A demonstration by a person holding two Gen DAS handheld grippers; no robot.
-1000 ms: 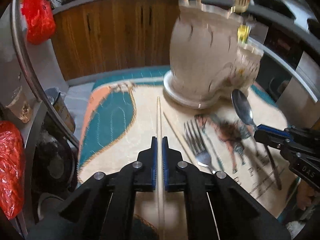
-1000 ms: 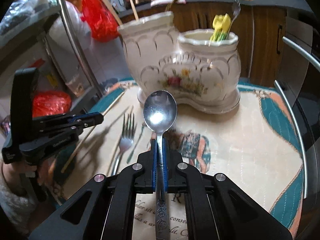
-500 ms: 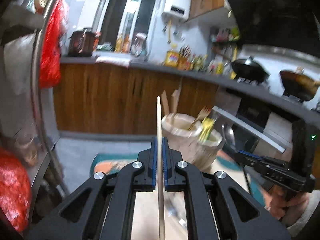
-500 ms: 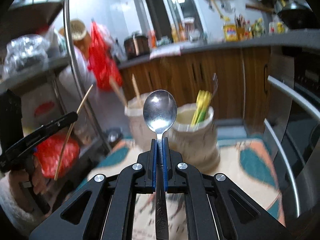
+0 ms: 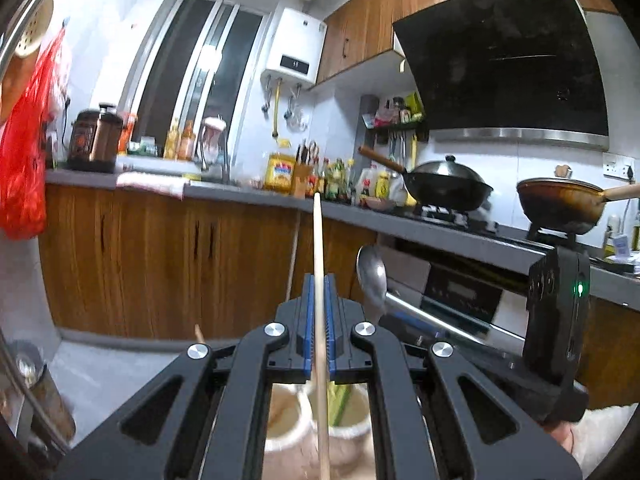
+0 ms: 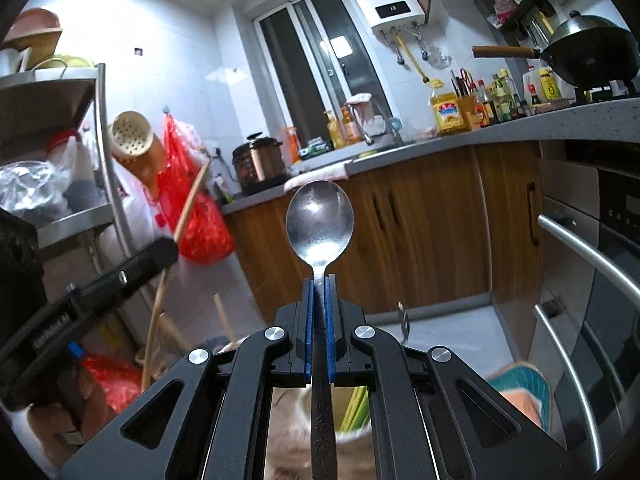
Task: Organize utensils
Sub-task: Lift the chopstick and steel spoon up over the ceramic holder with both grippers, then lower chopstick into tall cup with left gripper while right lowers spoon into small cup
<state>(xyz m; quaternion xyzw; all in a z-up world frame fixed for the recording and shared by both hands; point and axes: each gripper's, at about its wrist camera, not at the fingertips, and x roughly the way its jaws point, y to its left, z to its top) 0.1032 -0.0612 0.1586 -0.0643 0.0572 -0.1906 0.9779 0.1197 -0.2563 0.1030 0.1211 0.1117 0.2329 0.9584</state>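
Note:
My left gripper (image 5: 319, 280) is shut on a wooden chopstick (image 5: 318, 240) that stands upright, its lower end over the cream ceramic utensil holder (image 5: 292, 428) seen below between the fingers. My right gripper (image 6: 319, 280) is shut on a metal spoon (image 6: 319, 220), bowl up, handle pointing down over the same holder (image 6: 356, 440). The spoon (image 5: 372, 276) and right gripper show at the right in the left wrist view. The left gripper (image 6: 160, 252) with the chopstick (image 6: 192, 200) shows at the left in the right wrist view. Yellow-green utensils (image 6: 356, 408) stand in the holder.
A wooden kitchen counter (image 5: 160, 248) with bottles and a stove with two woks (image 5: 448, 188) runs behind. A metal rack (image 6: 100, 160) with red bags (image 6: 192, 216) stands at the left, an oven (image 6: 600, 280) at the right. The patterned mat's corner (image 6: 520, 392) shows low down.
Both grippers have lifted off the mat and tilted upward, bringing the chopstick and the spoon upright above the utensil holder. The fork and a second chopstick on the mat are out of view.

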